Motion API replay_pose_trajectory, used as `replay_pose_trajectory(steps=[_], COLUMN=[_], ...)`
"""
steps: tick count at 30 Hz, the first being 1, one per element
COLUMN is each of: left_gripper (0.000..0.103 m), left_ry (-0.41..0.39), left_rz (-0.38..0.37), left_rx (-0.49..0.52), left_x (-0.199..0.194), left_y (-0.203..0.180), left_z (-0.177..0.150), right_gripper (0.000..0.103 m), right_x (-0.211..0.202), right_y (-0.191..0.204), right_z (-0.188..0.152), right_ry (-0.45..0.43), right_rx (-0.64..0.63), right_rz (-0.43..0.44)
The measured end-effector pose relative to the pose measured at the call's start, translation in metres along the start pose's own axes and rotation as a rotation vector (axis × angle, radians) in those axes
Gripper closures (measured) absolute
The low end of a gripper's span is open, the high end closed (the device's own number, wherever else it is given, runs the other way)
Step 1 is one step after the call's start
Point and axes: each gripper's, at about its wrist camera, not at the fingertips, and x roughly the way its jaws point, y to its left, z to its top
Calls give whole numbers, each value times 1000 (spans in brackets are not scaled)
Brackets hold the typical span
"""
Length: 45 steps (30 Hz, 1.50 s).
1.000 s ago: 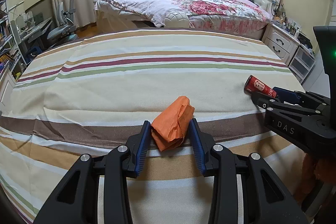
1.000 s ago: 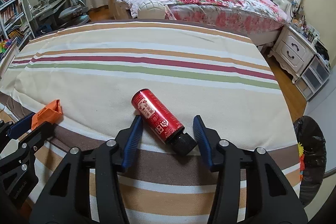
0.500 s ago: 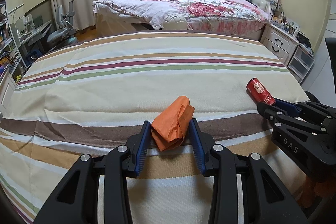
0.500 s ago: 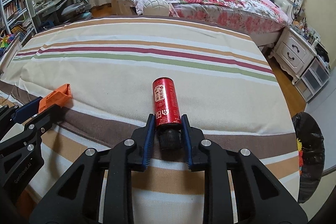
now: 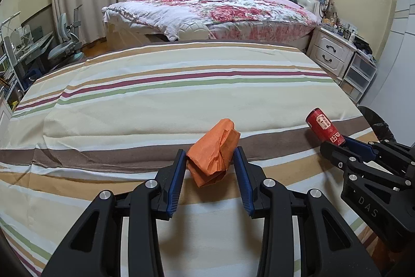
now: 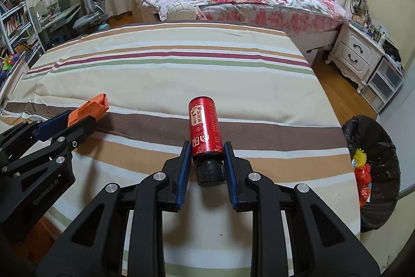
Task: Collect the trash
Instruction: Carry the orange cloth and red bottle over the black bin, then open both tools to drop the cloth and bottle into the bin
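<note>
My left gripper [image 5: 210,162] is shut on a crumpled orange paper bag [image 5: 214,156] and holds it above the striped bedspread [image 5: 168,95]. My right gripper [image 6: 206,156] is shut on a red bottle [image 6: 205,126] with a black cap, gripped near its cap end and lifted off the bedspread. The bottle also shows in the left wrist view [image 5: 324,126], and the orange bag in the right wrist view [image 6: 89,109]. A bin lined with a black bag [image 6: 373,168] stands on the floor at the right, with some trash inside.
A second bed with a floral quilt [image 5: 220,9] stands behind. A white nightstand [image 6: 355,59] and plastic drawers [image 6: 384,87] are at the right. A desk, chair and shelves [image 6: 52,17] are at the left.
My right gripper closed on the red bottle and lifted it, so it now points forward. My left gripper has risen a little, still holding the orange bag.
</note>
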Motion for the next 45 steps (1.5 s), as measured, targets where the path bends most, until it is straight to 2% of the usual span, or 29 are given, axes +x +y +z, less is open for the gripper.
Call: replay_pose_trajectory(steps=[9, 26, 34, 45], left_gripper=[64, 64, 64, 64], left_ry=[-40, -78, -84, -92], left_rz=[-67, -233, -292, -319], left_rx=[78, 259, 328, 380], left_x=[-10, -12, -2, 18], left_y=[-54, -183, -240, -300], left_z=[8, 24, 34, 47], right_gripper=[79, 79, 79, 79], right_x=[-35, -78, -84, -76], right_y=[-50, -176, -228, -278], right_z=[-12, -45, -59, -56], right_ry=[-57, -123, -123, -129], right_rx=[89, 304, 388, 473], right_rz=[-59, -282, -378, -423])
